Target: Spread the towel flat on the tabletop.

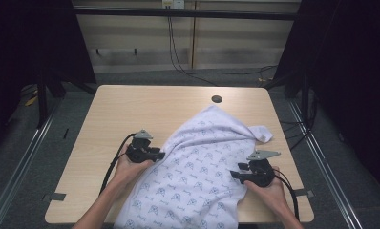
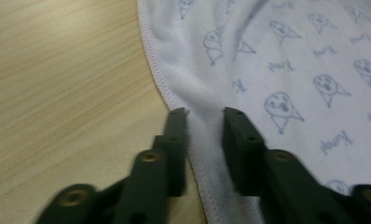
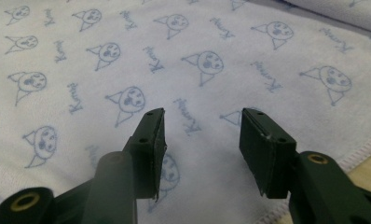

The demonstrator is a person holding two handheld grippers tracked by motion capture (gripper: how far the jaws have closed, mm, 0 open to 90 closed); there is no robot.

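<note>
Cloth (image 1: pixel 197 167) covers the near right part of the table (image 1: pixel 131 109) — a white towel-like sheet printed with small blue faces and lettering, rumpled into a peak toward the far side near a dark round hole (image 1: pixel 216 99) in the tabletop, with its near end hanging over the table's front edge. A folded corner juts out to the right.

At the sheet's left border sits the left gripper (image 1: pixel 158 154), held in the person's left hand (image 1: pixel 126 167) and pointing rightward at the fabric. In the left gripper view its jaws stand a little apart, and the stitched hem (image 2: pixel 161 79) runs up between them: one jaw lies over bare wood just outside the hem, the other over the printed cloth. A narrow strip of fabric lies in the gap, and the pads do not visibly press on it, so this gripper (image 2: pixel 205 112) reads as open.

On the opposite side, the right gripper (image 1: pixel 235 171) rests at the cloth's right margin, in the right hand (image 1: pixel 269 191), aimed leftward across the sheet. From the right gripper view its jaws are spread wide above the flat printed surface — nothing is pinched between them (image 3: pixel 203 114) — and the hemmed edge (image 3: pixel 360 149) with a sliver of table shows at the lower right.
</note>
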